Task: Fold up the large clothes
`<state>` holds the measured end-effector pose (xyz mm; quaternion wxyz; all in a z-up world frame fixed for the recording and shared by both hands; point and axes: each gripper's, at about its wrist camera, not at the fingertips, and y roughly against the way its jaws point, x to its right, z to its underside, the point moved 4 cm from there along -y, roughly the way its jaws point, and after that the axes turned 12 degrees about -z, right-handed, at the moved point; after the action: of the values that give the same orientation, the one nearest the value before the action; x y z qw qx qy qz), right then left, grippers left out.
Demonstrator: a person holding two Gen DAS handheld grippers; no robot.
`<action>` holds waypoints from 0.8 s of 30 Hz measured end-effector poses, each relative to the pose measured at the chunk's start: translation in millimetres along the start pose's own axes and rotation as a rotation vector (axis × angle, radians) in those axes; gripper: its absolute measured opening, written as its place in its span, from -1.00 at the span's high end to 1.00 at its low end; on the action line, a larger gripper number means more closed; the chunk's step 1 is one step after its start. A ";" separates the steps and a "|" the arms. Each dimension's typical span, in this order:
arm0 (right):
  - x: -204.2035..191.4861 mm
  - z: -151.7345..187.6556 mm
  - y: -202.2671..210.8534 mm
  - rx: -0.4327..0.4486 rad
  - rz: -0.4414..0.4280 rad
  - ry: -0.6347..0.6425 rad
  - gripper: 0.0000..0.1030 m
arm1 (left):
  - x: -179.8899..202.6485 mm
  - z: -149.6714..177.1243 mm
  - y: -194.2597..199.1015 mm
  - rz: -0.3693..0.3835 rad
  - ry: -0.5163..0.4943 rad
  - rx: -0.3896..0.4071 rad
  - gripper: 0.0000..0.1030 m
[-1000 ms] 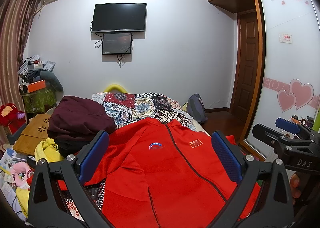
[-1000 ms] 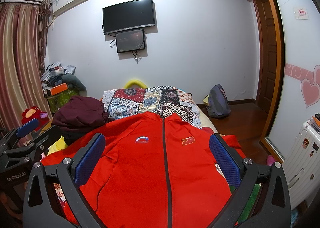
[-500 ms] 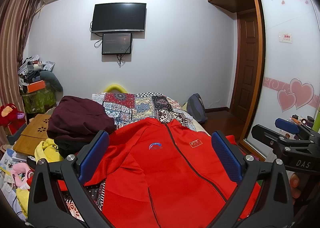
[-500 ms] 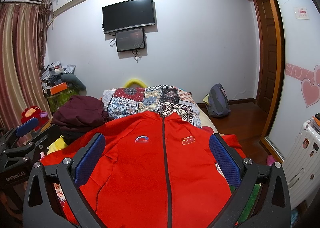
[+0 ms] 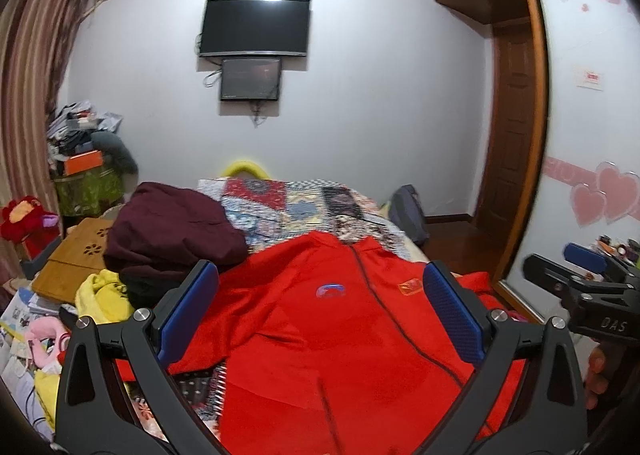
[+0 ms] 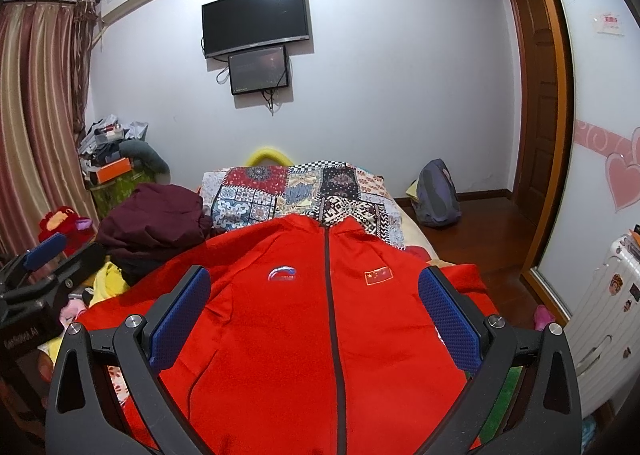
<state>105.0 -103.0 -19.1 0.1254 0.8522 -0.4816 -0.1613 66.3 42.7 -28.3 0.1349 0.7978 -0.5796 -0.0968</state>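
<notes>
The red jacket [image 6: 320, 327] lies zipped, front up, on the bed [image 6: 300, 191]. Left tongs [image 5: 320, 315] and right tongs [image 6: 316, 315] both gape wide, seemingly hovering above it, gripping nothing.

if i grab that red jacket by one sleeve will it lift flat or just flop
The red jacket will probably flop: it lies soft and creased on the bed. Its spread suggests that the rest would drag behind. The zipper may stiffen the front slightly.
</notes>
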 end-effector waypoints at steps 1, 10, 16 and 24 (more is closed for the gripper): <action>1.0 0.1 -4.0 -0.006 0.001 0.000 -1.00 | -7.6 -0.2 -6.4 -0.020 0.009 -0.007 -0.99; 11.5 0.6 -52.1 -0.075 0.012 -0.005 -1.00 | -103.2 14.4 -71.7 -0.184 0.134 -0.124 -0.99; 14.5 0.8 -91.8 -0.139 0.030 0.021 -1.00 | -183.7 52.1 -109.9 -0.239 0.314 -0.272 -0.99; 16.4 19.9 -132.6 -0.250 0.022 0.016 -1.00 | -282.8 138.9 -148.8 -0.307 0.612 -0.489 -0.99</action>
<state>208.6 -51.4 -88.8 0.2361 0.8259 -0.4662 -0.2118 69.3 340.8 -208.8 0.4703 0.8114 -0.3470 -0.0094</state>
